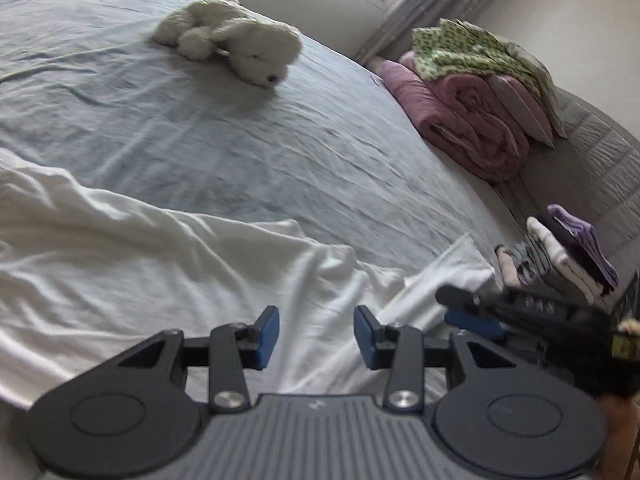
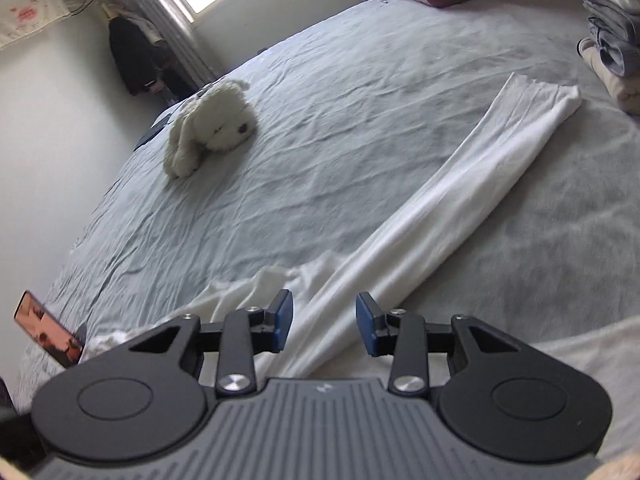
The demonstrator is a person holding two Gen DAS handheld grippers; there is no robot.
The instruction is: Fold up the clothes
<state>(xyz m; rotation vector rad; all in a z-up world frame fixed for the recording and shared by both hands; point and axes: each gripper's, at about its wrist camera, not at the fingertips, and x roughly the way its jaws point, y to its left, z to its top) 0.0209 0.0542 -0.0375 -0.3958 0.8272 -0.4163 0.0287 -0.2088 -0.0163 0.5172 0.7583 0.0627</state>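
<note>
1. Two grippers, both with jaws apart and empty: left gripper (image 1: 316,336) and right gripper (image 2: 324,322) hover above the white garment (image 1: 140,264), pads clear of the cloth.
2. Landmark: stuffed dog (image 2: 212,128) on the grey bedsheet (image 2: 360,80). Garment lies on the near side of the dog, well apart from it, at the bed edge closest to both grippers.
3. Key relation: white sleeve (image 2: 460,184) runs as a long straight strip from under the right gripper's jaws diagonally away, up and right, its cuff end stopping near the folded stack (image 2: 612,40), far to the dog's right.
4. Right gripper is nearer the sleeve; it sits at the sleeve's root, roughly in line with that long axis.
5. Left gripper is over the rumpled body of the garment.
6. My read: next move is probably a sleeve fold inward, right side leading.
</note>
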